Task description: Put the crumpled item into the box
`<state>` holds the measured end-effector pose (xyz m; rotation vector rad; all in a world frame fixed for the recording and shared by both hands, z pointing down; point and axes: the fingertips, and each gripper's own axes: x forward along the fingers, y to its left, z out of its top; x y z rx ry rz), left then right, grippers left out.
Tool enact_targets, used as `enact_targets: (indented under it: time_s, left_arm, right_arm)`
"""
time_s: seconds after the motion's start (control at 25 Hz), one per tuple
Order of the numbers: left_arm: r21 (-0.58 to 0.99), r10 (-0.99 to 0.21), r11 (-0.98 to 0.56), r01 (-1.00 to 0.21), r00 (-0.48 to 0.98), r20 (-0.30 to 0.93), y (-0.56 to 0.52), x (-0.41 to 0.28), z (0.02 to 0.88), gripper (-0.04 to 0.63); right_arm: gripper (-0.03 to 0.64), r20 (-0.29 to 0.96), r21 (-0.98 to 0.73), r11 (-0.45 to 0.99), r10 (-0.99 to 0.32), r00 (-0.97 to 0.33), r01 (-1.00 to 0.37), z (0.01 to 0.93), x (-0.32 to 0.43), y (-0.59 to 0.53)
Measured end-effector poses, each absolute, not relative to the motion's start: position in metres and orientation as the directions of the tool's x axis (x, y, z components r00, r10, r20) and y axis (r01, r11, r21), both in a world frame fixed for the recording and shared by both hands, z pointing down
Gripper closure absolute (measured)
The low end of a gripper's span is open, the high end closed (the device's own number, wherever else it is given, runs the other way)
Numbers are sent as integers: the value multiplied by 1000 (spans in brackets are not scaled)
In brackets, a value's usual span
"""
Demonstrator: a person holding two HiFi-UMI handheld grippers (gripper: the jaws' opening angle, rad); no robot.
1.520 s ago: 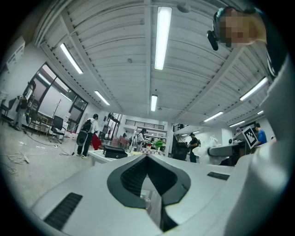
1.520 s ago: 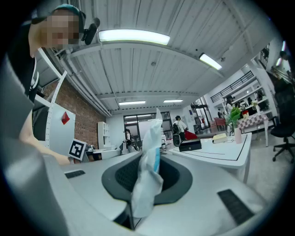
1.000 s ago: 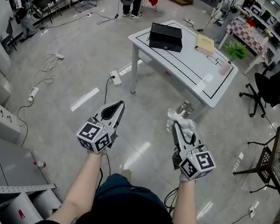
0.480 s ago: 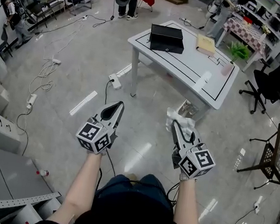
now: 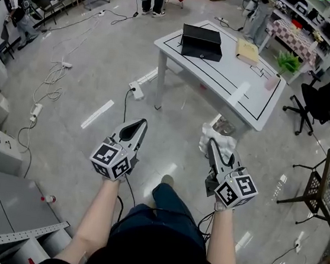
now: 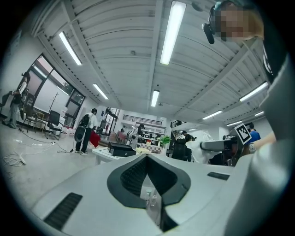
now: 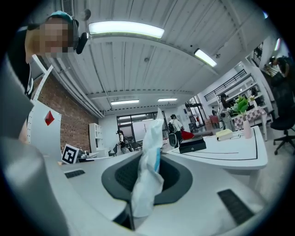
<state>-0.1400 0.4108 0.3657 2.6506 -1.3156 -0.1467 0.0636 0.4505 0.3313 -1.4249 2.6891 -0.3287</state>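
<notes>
Since a second ago the person's leg has swung forward between the two grippers, and a foot [image 5: 168, 181] now shows on the floor [image 5: 86, 89]; both grippers have edged a little toward the bench [image 5: 218, 63].

The right gripper [image 5: 211, 145] is held level, and its fingers [image 7: 122, 177] pinch the crumpled item [image 5: 219, 141], a white wad with a touch of blue. In the right gripper view the wad stands upright in the gap between the two fingers, squeezed from both sides. It fills the slot from the base to the tips and pokes out above them. In the head view it bulges past the fingertips on the side facing the bench.

The left gripper [image 5: 141, 124] is also level, its fingers [image 6: 133, 177] pressed together on nothing.

The wad hangs over the floor, short of the bench's near edge and well apart from the black box [image 5: 201, 42], which sits at the bench's far end.
</notes>
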Motion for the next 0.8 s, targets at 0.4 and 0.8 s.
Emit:
enact_targets:
  time_s: [0.4, 0.8]
  left_arm:
    - [203, -818, -566, -799, 575, -19, 349, -146, 356, 584]
    - [191, -820, -564, -804, 572, -11, 275, -131, 355, 584]
  right_arm:
    - [561, 18, -249, 565, -810, -587, -787, 330, 60, 385]
    - [561, 27, -268, 563, -807, -590, -782, 337, 74, 307]
